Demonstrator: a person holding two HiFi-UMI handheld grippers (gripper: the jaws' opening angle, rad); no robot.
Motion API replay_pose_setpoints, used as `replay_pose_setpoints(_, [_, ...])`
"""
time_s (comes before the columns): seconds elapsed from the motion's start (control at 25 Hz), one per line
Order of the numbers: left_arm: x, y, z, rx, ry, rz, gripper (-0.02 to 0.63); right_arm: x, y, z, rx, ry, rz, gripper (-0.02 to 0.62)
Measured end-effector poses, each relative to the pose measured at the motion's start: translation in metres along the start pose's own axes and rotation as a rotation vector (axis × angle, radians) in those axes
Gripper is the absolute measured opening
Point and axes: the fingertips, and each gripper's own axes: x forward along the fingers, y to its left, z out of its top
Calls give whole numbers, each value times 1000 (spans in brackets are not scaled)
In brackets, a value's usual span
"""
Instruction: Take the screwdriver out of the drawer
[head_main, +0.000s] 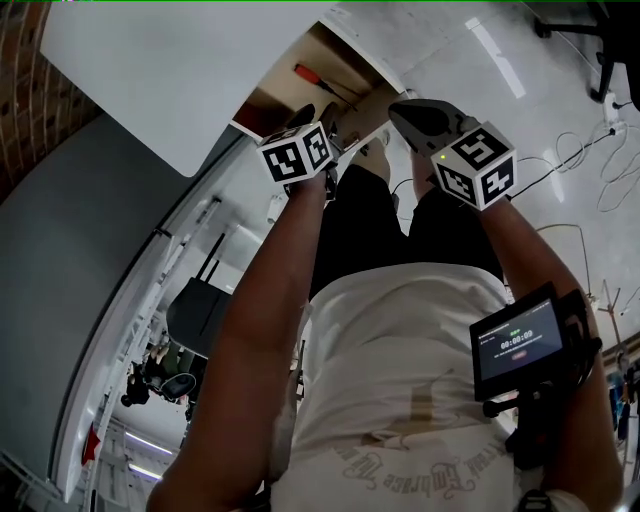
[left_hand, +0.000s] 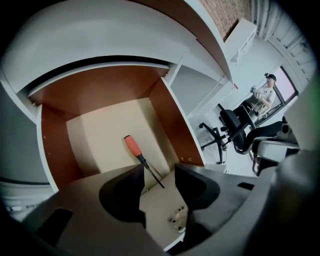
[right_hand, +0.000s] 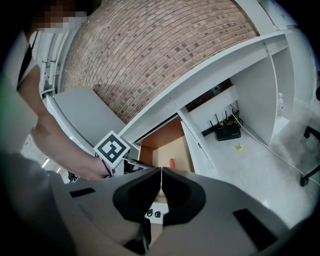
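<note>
The screwdriver, with an orange-red handle and a thin black shaft, lies flat on the pale bottom of the open drawer. In the left gripper view the screwdriver lies just beyond my left gripper, which is open, with only the drawer's front edge showing in the gap. From above, the left gripper hovers at the drawer's front. My right gripper is shut and empty, to the right of the drawer. In the right gripper view its jaws meet, and the screwdriver's handle peeks out above them.
The white desk top overhangs the drawer. A brick wall rises behind the desk. A black router stands in the open compartment to the right. Office chairs and a person are farther off. Cables lie on the floor.
</note>
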Motion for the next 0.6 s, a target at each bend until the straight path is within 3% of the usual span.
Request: replay_pose_setpoints(0.6, [24, 19, 10, -68, 36, -9, 187, -3, 3, -2, -19, 11, -22, 23])
